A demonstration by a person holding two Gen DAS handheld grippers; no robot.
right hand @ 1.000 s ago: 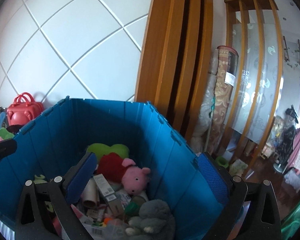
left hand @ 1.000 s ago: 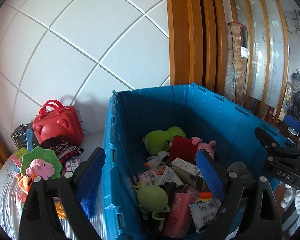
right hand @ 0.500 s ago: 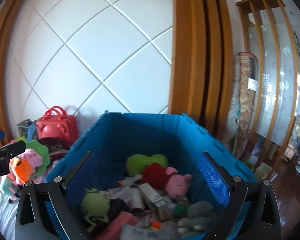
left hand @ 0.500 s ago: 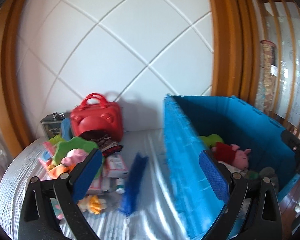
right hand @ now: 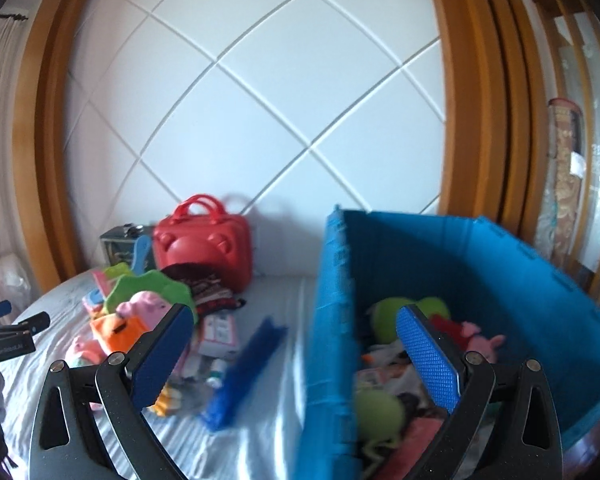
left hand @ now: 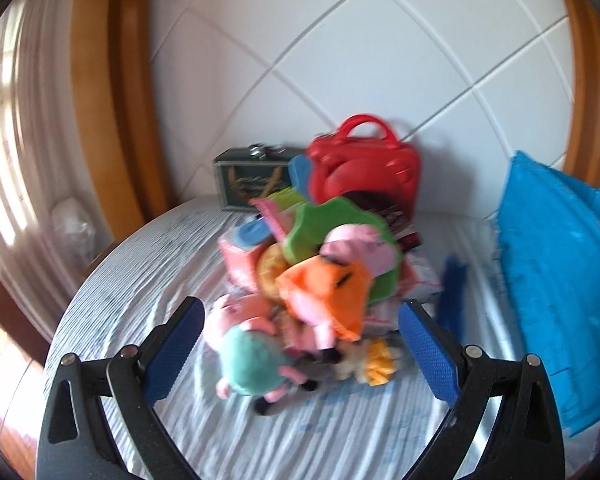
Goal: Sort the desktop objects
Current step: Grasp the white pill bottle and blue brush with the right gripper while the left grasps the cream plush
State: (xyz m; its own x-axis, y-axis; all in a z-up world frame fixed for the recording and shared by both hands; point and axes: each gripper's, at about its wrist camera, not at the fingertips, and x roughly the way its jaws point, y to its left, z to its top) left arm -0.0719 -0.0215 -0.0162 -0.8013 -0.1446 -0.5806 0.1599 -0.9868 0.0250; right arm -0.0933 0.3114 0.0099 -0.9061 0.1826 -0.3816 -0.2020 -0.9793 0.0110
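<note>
**Grippers swing from crate to toy pile**

Both cameras have turned away from the blue crate's inside over the past second: the left gripper, which a second ago looked down into the crate, now faces the heap of toys on the table, and the right gripper has swung so that it straddles the crate's near wall. The left jaws have just been opening and stand wide, with nothing pressed between the pads; the toy pile lies beyond and between the fingertips. The right jaws are likewise spread wide and hold nothing.

On the striped tablecloth the unsorted pile sits left of the blue crate: a pig plush in an orange dress, a smaller pig plush in teal, a green scalloped dish and a yellow toy, blurred. Behind them, against the white panelled wall, stand a red handbag-shaped case and a dark tin box. A dark blue brush-like item lies between pile and crate. Inside the crate lie green plush toys, a pig plush in red and small cartons.
</note>
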